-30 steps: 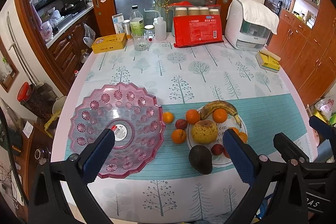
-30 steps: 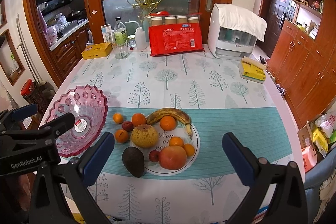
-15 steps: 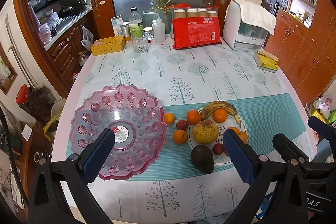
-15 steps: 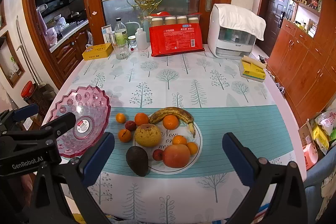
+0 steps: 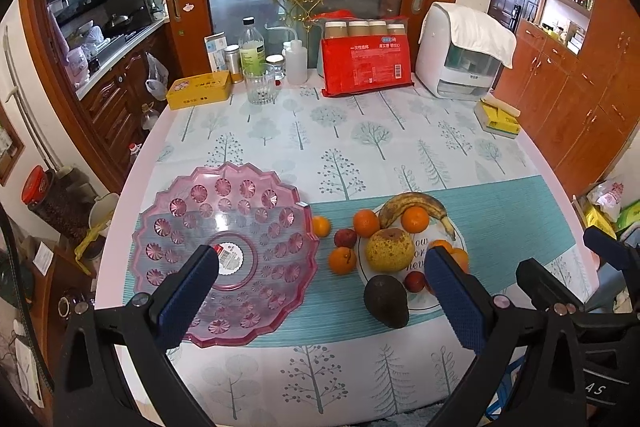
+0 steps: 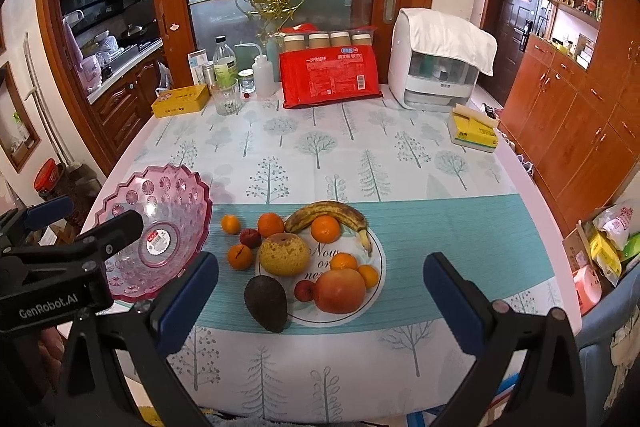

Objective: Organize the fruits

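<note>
Both tongs spread wide, holding nothing: left gripper (image 5: pixel 320 283) hangs above the gap btwn bowl and plate, right gripper (image 6: pixel 320 283) above the plate's near edge. Nothing moved yet by the look of it; bowl is bare.

Risks, as I judge them:
- Round fruit rolls. A nudge from a fingertip could send the loose small oranges across the tree-print tablecloth (image 6: pixel 320 147) toward the edge.
- Pink faceted plastic bowl (image 5: pixel 224 251) sits near the table's left edge and looks light; a dropped fruit or bump might skid it off.
- Spotted overripe banana (image 6: pixel 326 215) and dark avocado (image 6: pixel 266 301) look soft, so a hard squeeze could bruise or split them.
- Fruit crowded on the white printed plate (image 6: pixel 376 255); grabbing one probably shoves its neighbours.

Count (right view):
- oranges/mandarins: 6, of which 2 lie off the plate and 1 at its rim
- small red fruits: 2
- banana: 1
- avocado: 1, off the plate at front
- speckled yellow pear-like fruit (image 6: pixel 284 253): 1
- big red-orange fruit (image 6: pixel 340 290): 1, maybe a peach or an apple, unclear
- bowl: 1, plate: 1
</note>
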A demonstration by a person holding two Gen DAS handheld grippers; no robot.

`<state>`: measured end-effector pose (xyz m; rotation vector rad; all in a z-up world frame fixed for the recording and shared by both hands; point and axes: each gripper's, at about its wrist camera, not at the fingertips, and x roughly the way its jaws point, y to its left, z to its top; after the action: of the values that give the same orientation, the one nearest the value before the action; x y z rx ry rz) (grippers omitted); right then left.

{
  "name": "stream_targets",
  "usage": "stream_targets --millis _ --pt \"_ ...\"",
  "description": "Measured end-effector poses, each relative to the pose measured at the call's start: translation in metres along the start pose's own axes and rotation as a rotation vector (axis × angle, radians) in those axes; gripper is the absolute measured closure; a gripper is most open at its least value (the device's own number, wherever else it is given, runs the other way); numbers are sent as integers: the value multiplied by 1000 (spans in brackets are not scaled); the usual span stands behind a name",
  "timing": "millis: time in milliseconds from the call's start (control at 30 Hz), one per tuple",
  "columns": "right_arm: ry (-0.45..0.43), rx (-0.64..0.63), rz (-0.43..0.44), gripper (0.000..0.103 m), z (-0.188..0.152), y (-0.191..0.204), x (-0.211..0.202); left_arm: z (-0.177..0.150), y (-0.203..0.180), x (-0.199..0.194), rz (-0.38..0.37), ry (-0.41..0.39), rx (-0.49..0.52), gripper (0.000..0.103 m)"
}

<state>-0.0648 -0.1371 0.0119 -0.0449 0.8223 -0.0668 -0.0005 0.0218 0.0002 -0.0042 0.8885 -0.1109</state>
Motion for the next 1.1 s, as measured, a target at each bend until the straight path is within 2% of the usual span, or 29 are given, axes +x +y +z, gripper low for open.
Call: stream_targets --millis 367,600,800,1100 --pt "21 17 -28 0 -10 1 0 -8 1 6 -27 33 -11 1" --pt "31 23 -25 0 -14 -7 3 -10 -12 11 -11 46 25 1" --pt "37 -14 6 0 -10 -18 10 -9 -24 15 30 52 7 1" --pt "66 -104 90 2 1 -46 30 -11 -53 35 60 122 -73 2"
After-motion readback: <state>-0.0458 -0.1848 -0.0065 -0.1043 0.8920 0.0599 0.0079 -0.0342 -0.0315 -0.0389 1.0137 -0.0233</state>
